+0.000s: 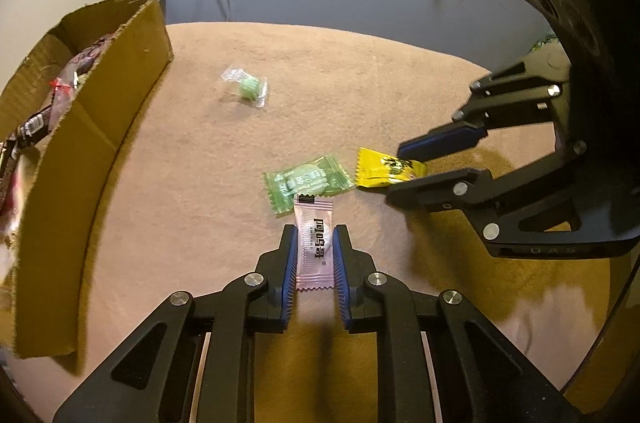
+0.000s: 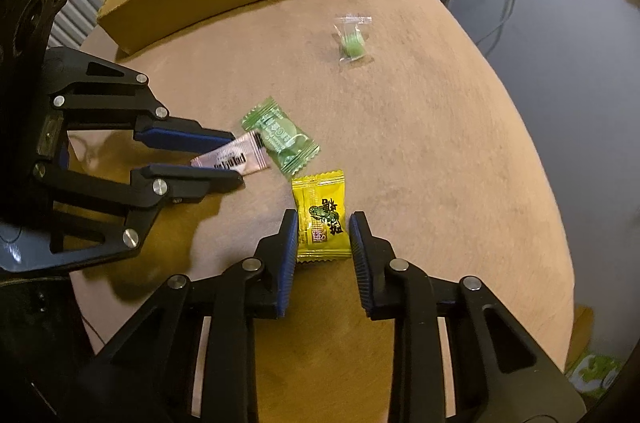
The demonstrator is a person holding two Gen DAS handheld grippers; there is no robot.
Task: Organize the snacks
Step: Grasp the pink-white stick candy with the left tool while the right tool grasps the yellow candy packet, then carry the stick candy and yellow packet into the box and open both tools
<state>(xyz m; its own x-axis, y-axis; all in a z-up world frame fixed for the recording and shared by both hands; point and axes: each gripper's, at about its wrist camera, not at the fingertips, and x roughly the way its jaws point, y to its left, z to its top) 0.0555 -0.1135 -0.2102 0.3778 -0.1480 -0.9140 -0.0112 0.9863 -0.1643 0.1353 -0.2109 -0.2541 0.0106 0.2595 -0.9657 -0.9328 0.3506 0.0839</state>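
A pink-white wrapped candy (image 1: 316, 247) lies on the tan round table (image 1: 360, 83), and my left gripper (image 1: 314, 229) is shut on it, a blue pad pressing each long side. A yellow wrapped candy (image 2: 322, 219) lies flat between the pads of my right gripper (image 2: 324, 217). The jaws stand just wider than the wrapper, which is not squeezed. In the right wrist view the left gripper (image 2: 239, 157) comes in from the left with the pink candy (image 2: 248, 159) showing past its tips. In the left wrist view the right gripper (image 1: 394, 173) straddles the yellow candy (image 1: 380, 169).
A green flat candy (image 1: 306, 183) lies touching the pink one's far end. A clear-wrapped green sweet (image 1: 246, 87) sits alone farther out. A low cardboard box (image 1: 100, 127) holding several snack bars stands at the table's left side. Cables hang beyond the far edge.
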